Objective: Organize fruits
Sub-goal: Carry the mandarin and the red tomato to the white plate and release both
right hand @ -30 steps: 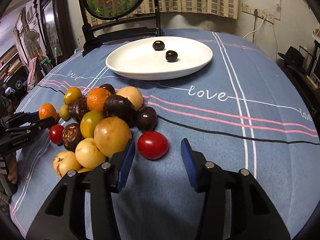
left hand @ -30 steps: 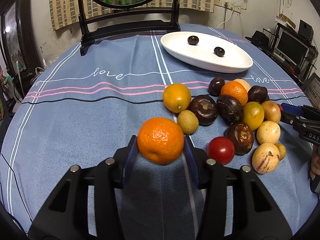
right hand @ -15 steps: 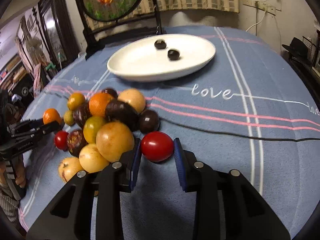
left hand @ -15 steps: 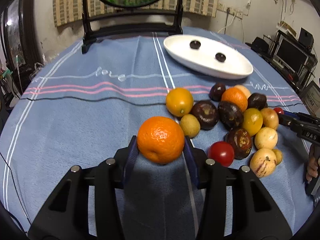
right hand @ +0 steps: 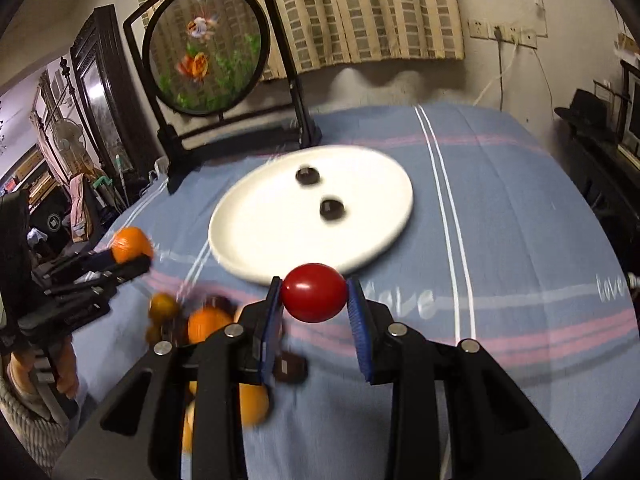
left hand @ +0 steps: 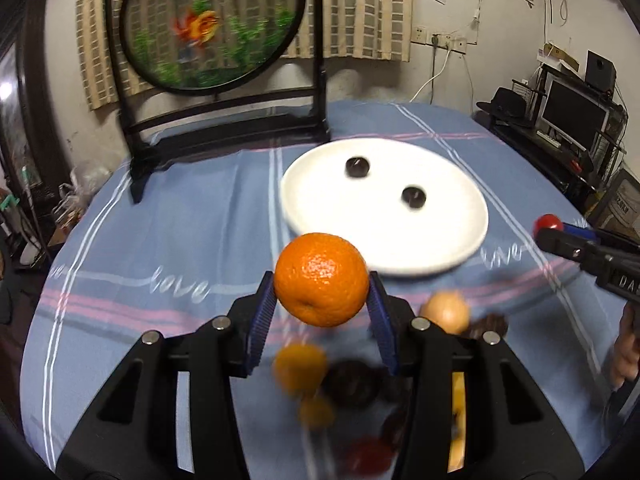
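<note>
Orange [left hand: 321, 279], dimpled and clamped in left gripper [left hand: 321, 312], and glossy tomato [right hand: 313, 298] (pinched by right gripper [right hand: 316, 312]) hang above blurred fruit pile [right hand: 208, 322] near white plate [left hand: 448, 248].

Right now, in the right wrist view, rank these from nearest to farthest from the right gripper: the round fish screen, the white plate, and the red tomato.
1. Red tomato, clamped between the right gripper pads.
2. White plate, on the blue cloth just beyond the fingertips, slightly left.
3. Round fish screen, upright at the table's far edge, upper left.
</note>
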The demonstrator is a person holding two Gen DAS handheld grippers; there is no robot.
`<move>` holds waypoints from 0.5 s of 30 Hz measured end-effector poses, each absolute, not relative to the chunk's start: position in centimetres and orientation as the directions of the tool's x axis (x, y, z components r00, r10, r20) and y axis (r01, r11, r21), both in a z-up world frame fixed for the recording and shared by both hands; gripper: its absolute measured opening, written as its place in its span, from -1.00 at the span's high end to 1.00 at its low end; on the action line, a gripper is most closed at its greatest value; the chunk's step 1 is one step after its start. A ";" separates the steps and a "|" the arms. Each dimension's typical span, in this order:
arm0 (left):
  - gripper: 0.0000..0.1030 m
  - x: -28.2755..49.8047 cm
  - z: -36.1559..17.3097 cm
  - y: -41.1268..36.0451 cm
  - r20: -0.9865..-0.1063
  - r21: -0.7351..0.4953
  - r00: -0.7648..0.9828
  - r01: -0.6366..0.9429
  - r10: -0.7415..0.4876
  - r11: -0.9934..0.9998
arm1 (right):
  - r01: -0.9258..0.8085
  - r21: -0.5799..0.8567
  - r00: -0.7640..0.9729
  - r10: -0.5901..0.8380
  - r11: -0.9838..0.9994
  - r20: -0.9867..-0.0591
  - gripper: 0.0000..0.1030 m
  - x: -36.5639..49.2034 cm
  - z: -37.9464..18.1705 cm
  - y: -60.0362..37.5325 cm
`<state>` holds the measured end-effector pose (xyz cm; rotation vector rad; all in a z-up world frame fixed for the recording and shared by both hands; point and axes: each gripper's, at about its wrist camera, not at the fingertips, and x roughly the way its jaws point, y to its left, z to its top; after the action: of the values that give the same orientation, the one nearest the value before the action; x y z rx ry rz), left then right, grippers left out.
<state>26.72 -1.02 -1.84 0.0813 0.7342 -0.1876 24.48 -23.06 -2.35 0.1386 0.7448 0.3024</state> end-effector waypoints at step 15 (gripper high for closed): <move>-0.24 33.9 -5.7 -4.0 -0.728 -0.006 0.666 0.228 -0.161 0.974 | -0.229 0.122 0.697 0.250 0.966 -0.672 -0.49 32.2 -5.2 -20.6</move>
<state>33.89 -4.03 -5.75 0.0878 0.8124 -0.2199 32.24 -20.65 -5.16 0.0293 0.7537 0.2669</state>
